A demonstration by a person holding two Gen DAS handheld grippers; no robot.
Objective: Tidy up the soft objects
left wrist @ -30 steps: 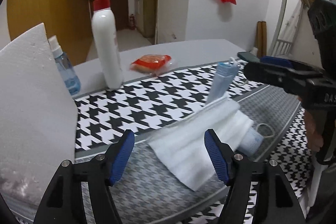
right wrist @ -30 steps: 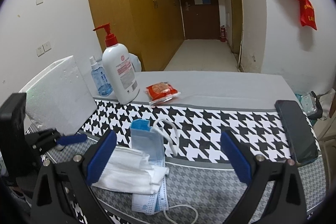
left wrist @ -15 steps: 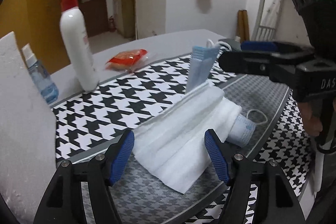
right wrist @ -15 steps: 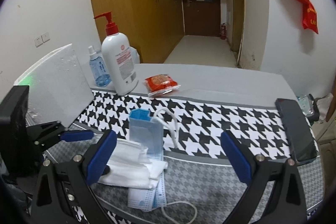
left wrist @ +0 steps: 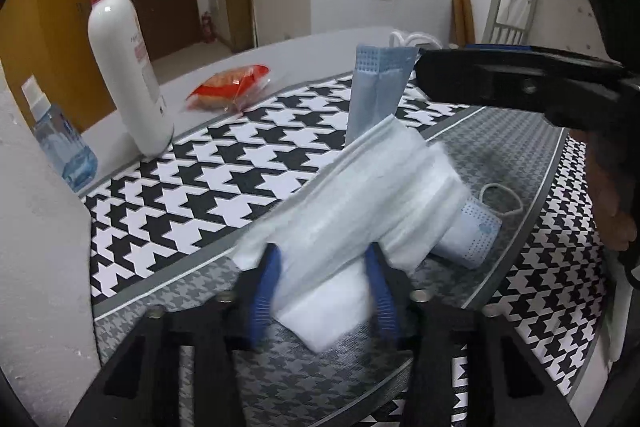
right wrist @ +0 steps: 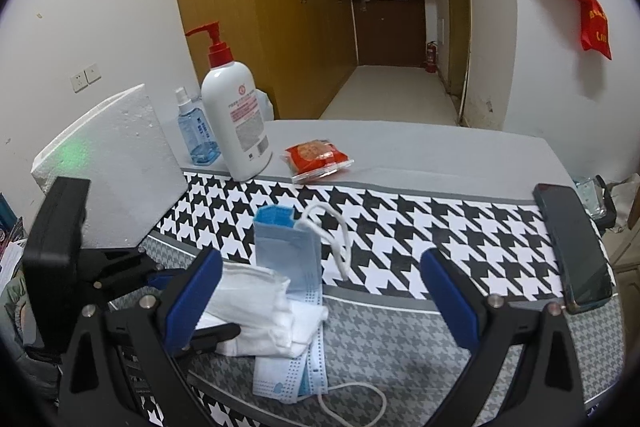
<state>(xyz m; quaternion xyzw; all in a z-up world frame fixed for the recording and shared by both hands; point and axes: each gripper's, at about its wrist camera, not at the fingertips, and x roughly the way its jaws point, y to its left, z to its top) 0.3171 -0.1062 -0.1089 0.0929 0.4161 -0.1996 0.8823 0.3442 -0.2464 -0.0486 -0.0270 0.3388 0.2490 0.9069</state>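
Our left claw [left wrist: 322, 285] pinches the white mask stack [left wrist: 360, 199], its long axis running away rightward; our right claw [right wrist: 320, 303] gapes empty.

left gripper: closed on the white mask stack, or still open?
Shut on it. In the left wrist view the left gripper has both blue pads pressed into the white mask stack, bunching it between them.

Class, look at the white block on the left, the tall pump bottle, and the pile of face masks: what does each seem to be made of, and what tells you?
White block: probably foam, matte with a pitted, grainy surface.
Pump bottle: likely plastic, smooth and glossy with a light reflection and a red pump.
Face masks: apparently thin pleated non-woven fabric, soft and creased, bunched in the left gripper.
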